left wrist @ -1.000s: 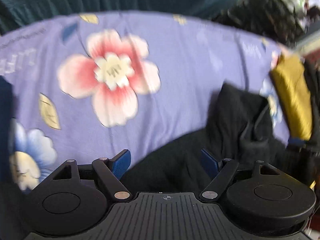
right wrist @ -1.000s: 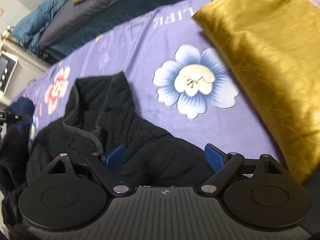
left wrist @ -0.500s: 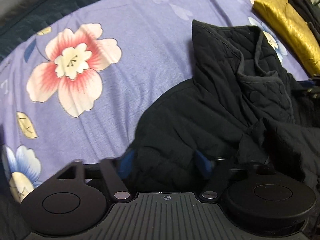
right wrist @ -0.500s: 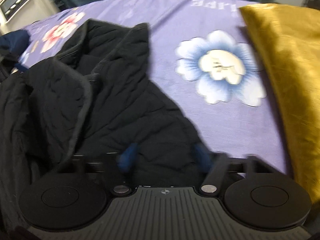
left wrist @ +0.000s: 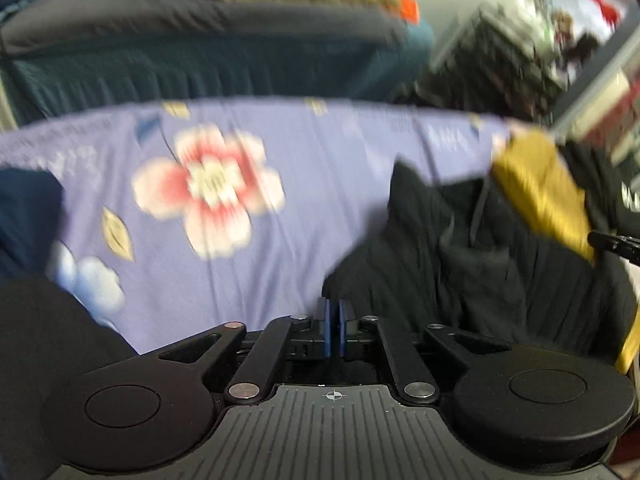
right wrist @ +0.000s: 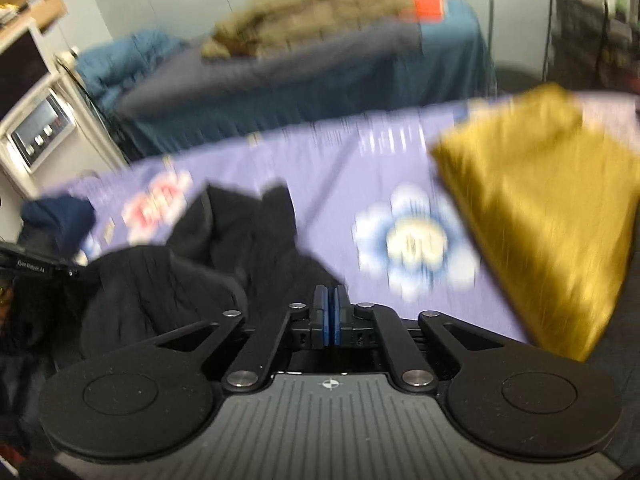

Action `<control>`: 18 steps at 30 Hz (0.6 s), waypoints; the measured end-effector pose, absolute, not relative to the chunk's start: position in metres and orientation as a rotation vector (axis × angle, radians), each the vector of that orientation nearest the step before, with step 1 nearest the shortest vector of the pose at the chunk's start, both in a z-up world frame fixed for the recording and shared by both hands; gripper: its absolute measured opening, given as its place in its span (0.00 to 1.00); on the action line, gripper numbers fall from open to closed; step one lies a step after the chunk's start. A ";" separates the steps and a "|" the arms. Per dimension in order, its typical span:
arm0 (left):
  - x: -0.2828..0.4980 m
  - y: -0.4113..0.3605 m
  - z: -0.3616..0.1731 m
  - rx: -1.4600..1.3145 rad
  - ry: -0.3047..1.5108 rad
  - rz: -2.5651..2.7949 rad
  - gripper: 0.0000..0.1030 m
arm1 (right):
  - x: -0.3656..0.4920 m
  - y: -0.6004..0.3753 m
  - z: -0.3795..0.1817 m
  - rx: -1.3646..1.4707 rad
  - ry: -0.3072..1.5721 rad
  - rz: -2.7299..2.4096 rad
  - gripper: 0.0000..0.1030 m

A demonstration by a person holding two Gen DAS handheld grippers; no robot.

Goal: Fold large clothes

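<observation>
A black quilted jacket (left wrist: 460, 256) lies crumpled on the purple flowered sheet (left wrist: 312, 184); it also shows in the right wrist view (right wrist: 224, 256). My left gripper (left wrist: 334, 320) is shut, with the jacket's left edge at its blue pads. My right gripper (right wrist: 326, 316) is shut, with the jacket's right edge at its pads. Both views are blurred, and the cloth between the pads is hard to make out.
A folded gold garment (right wrist: 544, 208) lies on the sheet to the right, also in the left wrist view (left wrist: 544, 192). A dark blue garment (right wrist: 56, 216) sits at the left edge. Behind is a bed (right wrist: 304, 80) with piled bedding and a white cabinet (right wrist: 36, 132).
Both grippers have gone from open to shut at the jacket's edges. Both have tilted up and pulled back, so the room behind now shows.
</observation>
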State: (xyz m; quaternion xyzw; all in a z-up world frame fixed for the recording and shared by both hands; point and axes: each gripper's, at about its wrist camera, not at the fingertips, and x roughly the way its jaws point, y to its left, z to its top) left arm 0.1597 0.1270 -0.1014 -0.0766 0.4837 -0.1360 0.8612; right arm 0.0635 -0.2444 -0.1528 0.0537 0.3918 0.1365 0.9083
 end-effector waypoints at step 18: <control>0.221 0.104 -0.192 -0.018 1.407 -0.315 1.00 | 0.151 -0.276 -0.239 0.174 1.188 0.265 0.91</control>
